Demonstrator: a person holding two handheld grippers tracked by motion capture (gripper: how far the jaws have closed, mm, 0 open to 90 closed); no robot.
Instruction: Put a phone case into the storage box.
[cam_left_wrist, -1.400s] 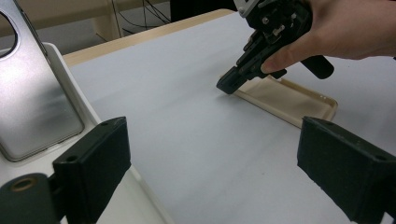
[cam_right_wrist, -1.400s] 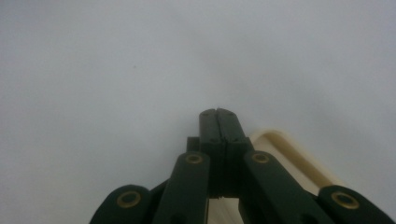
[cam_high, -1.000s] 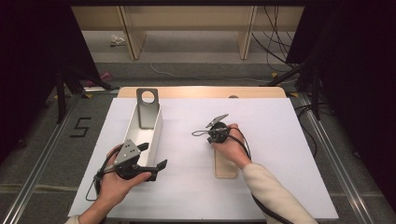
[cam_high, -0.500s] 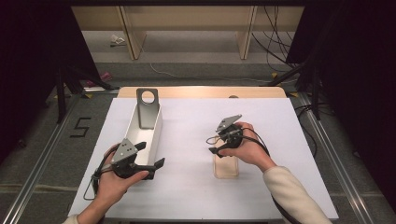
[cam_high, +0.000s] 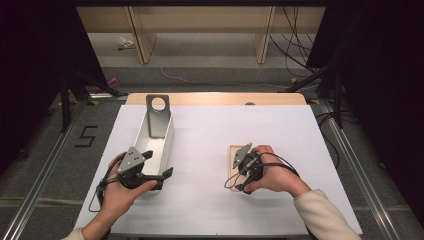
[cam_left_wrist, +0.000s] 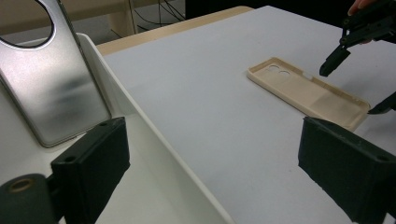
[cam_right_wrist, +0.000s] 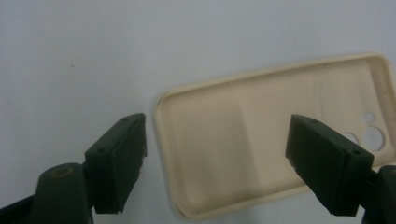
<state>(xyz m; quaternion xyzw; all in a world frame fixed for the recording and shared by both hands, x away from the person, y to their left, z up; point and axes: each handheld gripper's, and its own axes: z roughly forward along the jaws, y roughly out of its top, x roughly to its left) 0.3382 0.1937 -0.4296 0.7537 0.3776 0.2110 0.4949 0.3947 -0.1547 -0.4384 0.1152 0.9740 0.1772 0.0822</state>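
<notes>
Jaws having just been opening wide, right gripper (cam_right_wrist: 215, 163) hovering empty above beige phone case (cam_right_wrist: 280, 140) lying hollow-up on white table (cam_high: 210, 140), apparently released; left gripper (cam_left_wrist: 219, 182) gaping, straddling white tray (cam_high: 167, 137) wall, seemingly steadying.

Your right gripper (cam_high: 239, 176) has just been opening; its jaws stand wide, holding nothing. Your left gripper (cam_high: 159, 176) points rightward, jaws apart.
</notes>
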